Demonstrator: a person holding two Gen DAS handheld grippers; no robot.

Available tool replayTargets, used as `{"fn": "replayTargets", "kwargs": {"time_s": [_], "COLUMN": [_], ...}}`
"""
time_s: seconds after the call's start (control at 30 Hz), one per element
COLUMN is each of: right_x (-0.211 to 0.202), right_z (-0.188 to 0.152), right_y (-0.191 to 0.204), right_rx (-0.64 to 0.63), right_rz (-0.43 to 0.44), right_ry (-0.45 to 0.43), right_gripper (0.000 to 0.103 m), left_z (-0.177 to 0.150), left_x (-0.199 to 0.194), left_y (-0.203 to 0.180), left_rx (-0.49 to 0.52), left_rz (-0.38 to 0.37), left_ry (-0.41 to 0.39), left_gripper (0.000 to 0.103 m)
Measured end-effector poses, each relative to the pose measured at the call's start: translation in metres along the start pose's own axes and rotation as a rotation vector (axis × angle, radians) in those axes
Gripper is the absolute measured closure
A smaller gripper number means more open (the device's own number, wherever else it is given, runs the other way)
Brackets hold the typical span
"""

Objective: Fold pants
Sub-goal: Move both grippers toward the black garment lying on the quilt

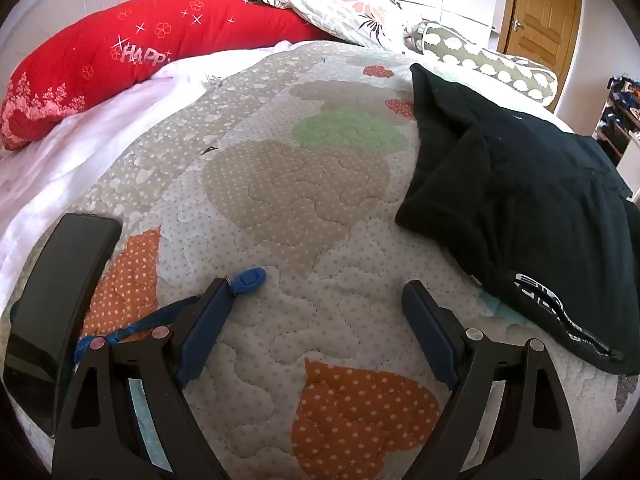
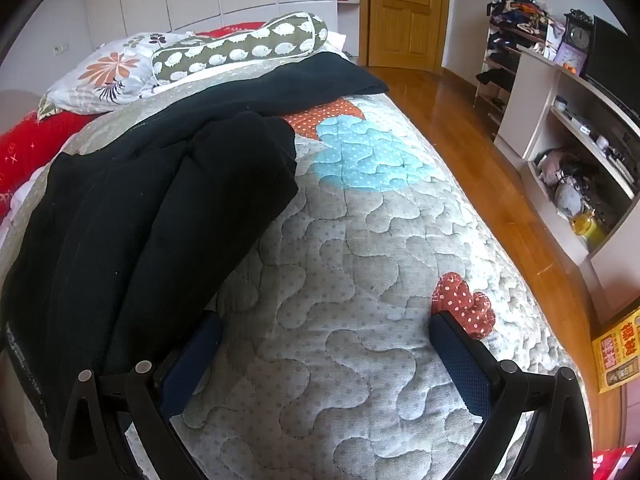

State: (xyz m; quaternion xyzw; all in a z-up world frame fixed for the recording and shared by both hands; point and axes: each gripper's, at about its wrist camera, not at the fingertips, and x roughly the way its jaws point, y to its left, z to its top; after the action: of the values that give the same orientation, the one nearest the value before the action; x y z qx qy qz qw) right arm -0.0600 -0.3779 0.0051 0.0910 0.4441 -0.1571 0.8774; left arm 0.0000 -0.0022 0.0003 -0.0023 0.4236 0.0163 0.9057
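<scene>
The black pants (image 1: 520,200) lie loosely bunched on the quilted bedspread (image 1: 280,208), at the right of the left wrist view, with white lettering near one edge. In the right wrist view the pants (image 2: 152,200) fill the left side, one leg stretching toward the far bed edge. My left gripper (image 1: 316,292) is open and empty over the quilt, to the left of the pants. My right gripper (image 2: 324,324) is open and empty, its left finger (image 2: 192,360) right beside the pants' edge.
A black phone-like object (image 1: 60,300) and a blue clip on a strap (image 1: 248,278) lie by the left gripper. A red pillow (image 1: 140,48), a floral pillow (image 2: 104,76) and a bolster (image 2: 240,46) lie at the bed's head. The wooden floor (image 2: 480,152) and shelves (image 2: 568,152) are right of the bed.
</scene>
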Motion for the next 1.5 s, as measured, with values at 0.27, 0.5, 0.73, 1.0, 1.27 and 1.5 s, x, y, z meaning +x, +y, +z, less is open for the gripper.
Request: {"fn": "replayTargets", "kwargs": {"time_s": [0.27,0.5,0.73,1.0,1.27,1.5], "right_x": [-0.018,-0.043,-0.069,-0.071,-0.057,-0.045], "right_z": [-0.004,-0.012,-0.026,-0.025,-0.018,-0.015], "right_y": [0.011,0.021,-0.004,-0.005,-0.003,-0.001], "right_rx": [-0.011,-0.030,-0.065,-0.066,-0.072,-0.071], "right_rz": [-0.002,0.085,0.119,0.149,0.163,0.174], "right_ry": [-0.007,-0.066,-0.142,-0.133,-0.111,-0.077], "right_gripper": [0.000,0.000,0.001,0.001,0.001,0.001], "left_z": [0.000,0.005,0.021,0.024,0.025,0.031], "left_x": [-0.005,-0.035,-0.070,-0.039,-0.013,-0.003], "left_y": [-0.002,0.008,-0.022,-0.048,-0.066,-0.073], "left_rx": [-0.004,-0.110,-0.084,-0.088,-0.068,-0.049], "left_rz": [-0.004,-0.213,-0.256,-0.266,-0.231,-0.216], "left_ry": [-0.002,0.011,-0.040,0.058,0.093,0.095], "left_gripper": [0.015,0.016,0.016,0.016,0.016,0.016]}}
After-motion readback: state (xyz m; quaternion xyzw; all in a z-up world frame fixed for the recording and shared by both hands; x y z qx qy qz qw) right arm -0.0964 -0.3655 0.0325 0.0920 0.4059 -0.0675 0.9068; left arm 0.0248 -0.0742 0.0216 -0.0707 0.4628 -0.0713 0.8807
